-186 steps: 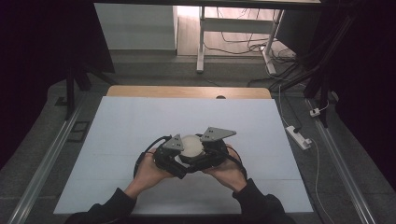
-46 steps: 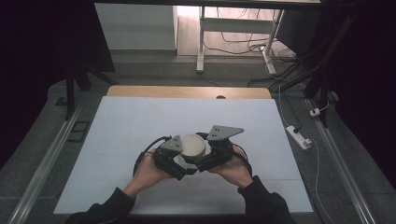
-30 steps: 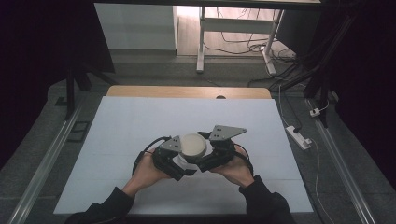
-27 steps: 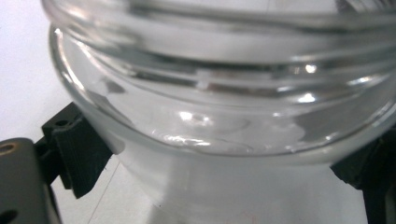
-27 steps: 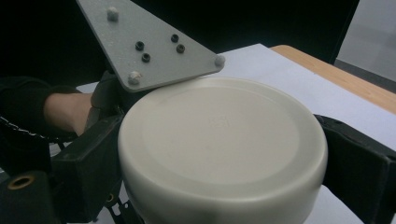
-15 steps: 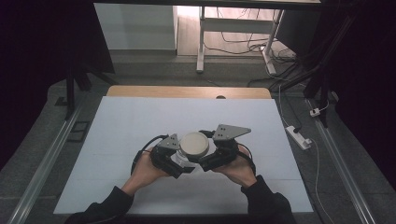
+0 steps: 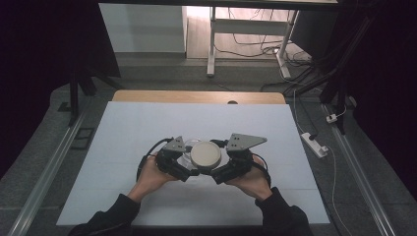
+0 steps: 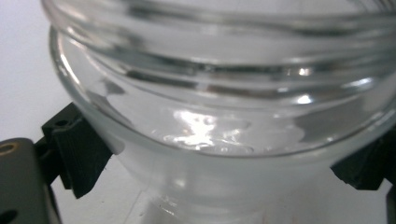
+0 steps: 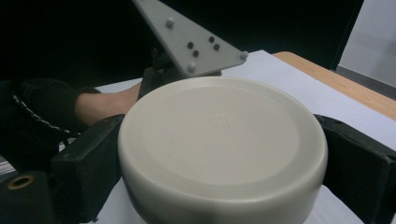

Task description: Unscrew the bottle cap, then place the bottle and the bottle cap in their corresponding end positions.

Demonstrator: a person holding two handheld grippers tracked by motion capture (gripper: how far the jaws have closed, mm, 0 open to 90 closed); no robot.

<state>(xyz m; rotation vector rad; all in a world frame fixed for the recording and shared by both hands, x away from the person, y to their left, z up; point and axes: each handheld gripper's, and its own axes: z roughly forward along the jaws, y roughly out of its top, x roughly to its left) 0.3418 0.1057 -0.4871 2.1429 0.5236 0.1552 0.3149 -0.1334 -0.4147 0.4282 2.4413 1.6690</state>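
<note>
Glass jar [image 8: 224, 116]: pinched at its body by left gripper [image 7: 181, 166].
Lid [image 9: 222, 140]: cream, clamped by right gripper [image 7: 222, 173].

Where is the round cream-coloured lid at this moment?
In the high view, the round cream-coloured lid sits near the table's middle, between the two hands. The right gripper clamps it on top of the clear glass jar, which the left gripper grips.

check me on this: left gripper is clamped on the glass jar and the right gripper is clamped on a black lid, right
Not quite: the lid is cream-white, not black, as the right gripper view shows, with the right gripper jaws pressed on its rim. The rest holds: the left gripper is clamped on the glass jar.
</note>
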